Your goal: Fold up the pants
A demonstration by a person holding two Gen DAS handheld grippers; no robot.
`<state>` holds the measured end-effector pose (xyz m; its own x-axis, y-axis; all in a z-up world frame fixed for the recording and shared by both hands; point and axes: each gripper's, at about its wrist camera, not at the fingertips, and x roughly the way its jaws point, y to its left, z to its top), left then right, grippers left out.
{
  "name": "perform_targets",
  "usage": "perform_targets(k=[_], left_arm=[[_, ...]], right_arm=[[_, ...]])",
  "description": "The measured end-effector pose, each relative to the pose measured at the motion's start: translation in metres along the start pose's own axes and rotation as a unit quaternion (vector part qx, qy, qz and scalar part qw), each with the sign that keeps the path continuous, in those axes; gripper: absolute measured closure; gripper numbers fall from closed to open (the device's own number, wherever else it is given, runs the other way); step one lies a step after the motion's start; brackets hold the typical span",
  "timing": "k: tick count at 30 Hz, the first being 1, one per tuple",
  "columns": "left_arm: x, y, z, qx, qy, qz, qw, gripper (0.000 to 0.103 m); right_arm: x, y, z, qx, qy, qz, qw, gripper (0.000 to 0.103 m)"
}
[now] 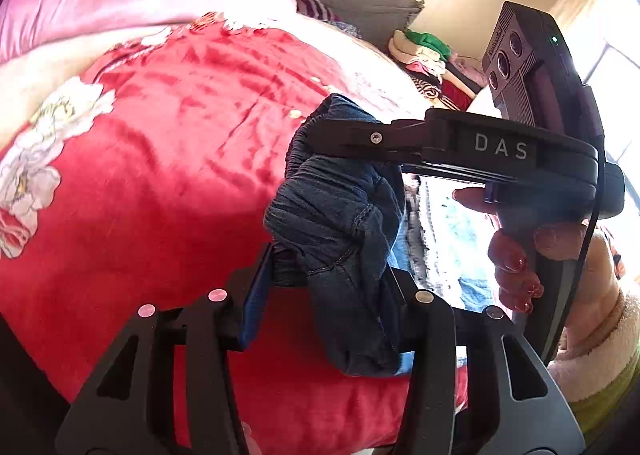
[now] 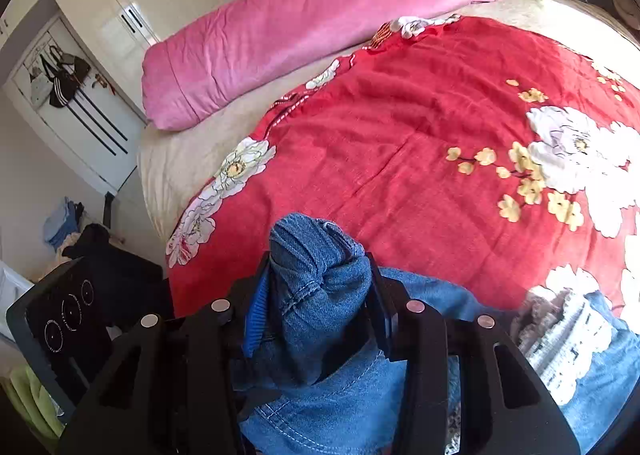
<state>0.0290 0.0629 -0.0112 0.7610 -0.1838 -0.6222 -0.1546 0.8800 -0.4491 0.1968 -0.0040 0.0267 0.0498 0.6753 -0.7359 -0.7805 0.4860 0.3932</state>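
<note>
Red floral blanket (image 2: 400,127) under bunched pants (image 2: 316,287), pink quilt (image 2: 304,27) beyond.

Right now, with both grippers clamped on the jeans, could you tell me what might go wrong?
1. Both the left gripper and the right gripper hold thick bunched wads of the jeans, so the fabric may slip or spread unevenly.
2. The two grippers sit close together, so they could collide.

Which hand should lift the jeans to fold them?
Neither alone. Left gripper and right gripper each have jaws clamped on a bunch of the jeans, so probably both lift together.
</note>
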Motion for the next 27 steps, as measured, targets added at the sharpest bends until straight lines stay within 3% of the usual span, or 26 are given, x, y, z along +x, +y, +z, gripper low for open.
perform_targets(k=[17, 22, 27], left_arm=[[0.041, -0.099, -0.003, 0.114, 0.015, 0.001, 0.9934, 0.059], [0.05, -0.116, -0.011, 0.13, 0.018, 0.002, 0.9914, 0.049], [0.049, -0.127, -0.017, 0.136, 0.019, -0.014, 0.9904, 0.039]], right_arm=[[-0.09, -0.076, -0.058, 0.08, -0.079, 0.001, 0.994, 0.061], [-0.107, -0.101, -0.079, 0.111, -0.094, 0.002, 0.989, 0.054], [-0.126, -0.121, -0.096, 0.142, -0.114, -0.004, 0.983, 0.04]])
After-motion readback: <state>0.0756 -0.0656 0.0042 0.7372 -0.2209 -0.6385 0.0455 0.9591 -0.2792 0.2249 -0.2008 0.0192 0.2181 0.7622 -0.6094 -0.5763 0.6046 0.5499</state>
